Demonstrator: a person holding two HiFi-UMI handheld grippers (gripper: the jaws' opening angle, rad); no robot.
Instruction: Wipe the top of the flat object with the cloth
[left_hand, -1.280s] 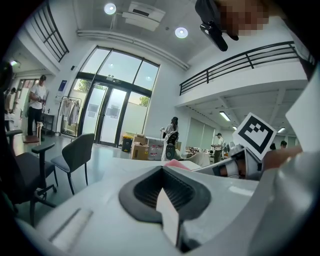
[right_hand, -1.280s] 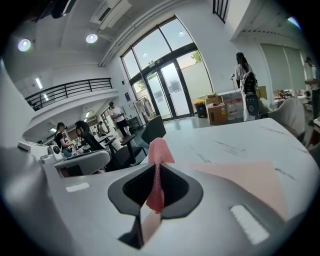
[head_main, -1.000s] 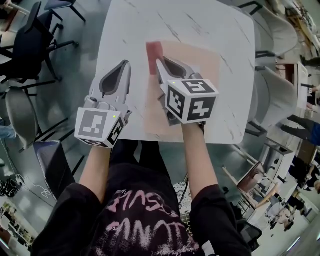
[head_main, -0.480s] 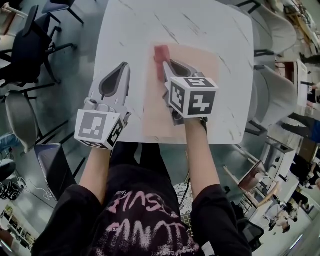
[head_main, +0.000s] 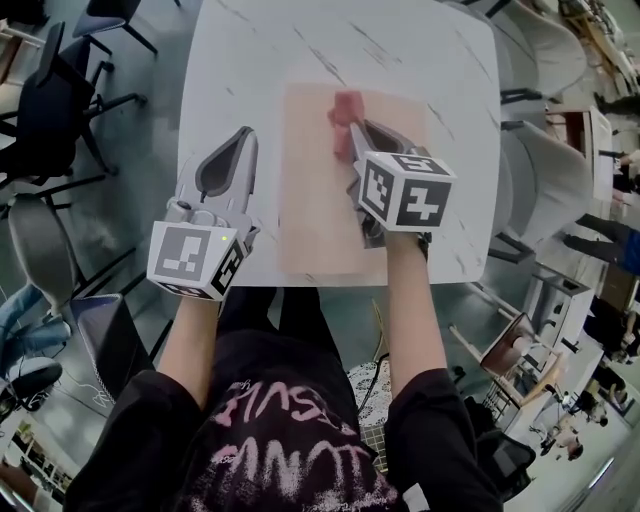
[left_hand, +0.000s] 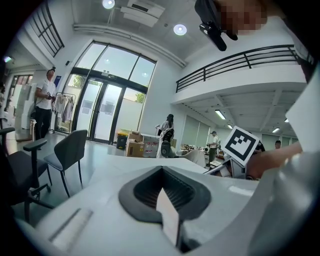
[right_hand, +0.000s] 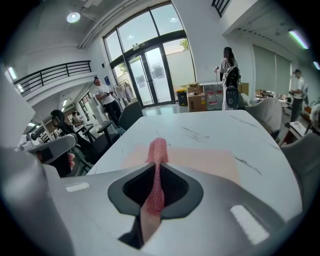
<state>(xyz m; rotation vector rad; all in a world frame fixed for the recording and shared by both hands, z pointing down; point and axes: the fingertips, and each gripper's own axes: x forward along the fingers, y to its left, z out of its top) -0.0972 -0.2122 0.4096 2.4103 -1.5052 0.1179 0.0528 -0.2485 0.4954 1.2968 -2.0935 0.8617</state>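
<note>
L gripper (head_main: 243, 140) hung over the near-left part of the white marble-look table (head_main: 240, 60), just beside the pale peach flat rectangular board (head_main: 310, 190). Its jaws were fully together w/ nothing btwn them. R gripper (head_main: 352, 132) was clamped on a pink mesh cloth (head_main: 348, 106) (a thin folded strip ran btwn the jaws). The cloth's end lay on the board's far half, right of centre. Dark office chairs (head_main: 60, 90) stood beyond, far left.

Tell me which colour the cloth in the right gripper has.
Pinkish red, with a mesh-like weave; the cloth shows best in the right gripper view.
</note>
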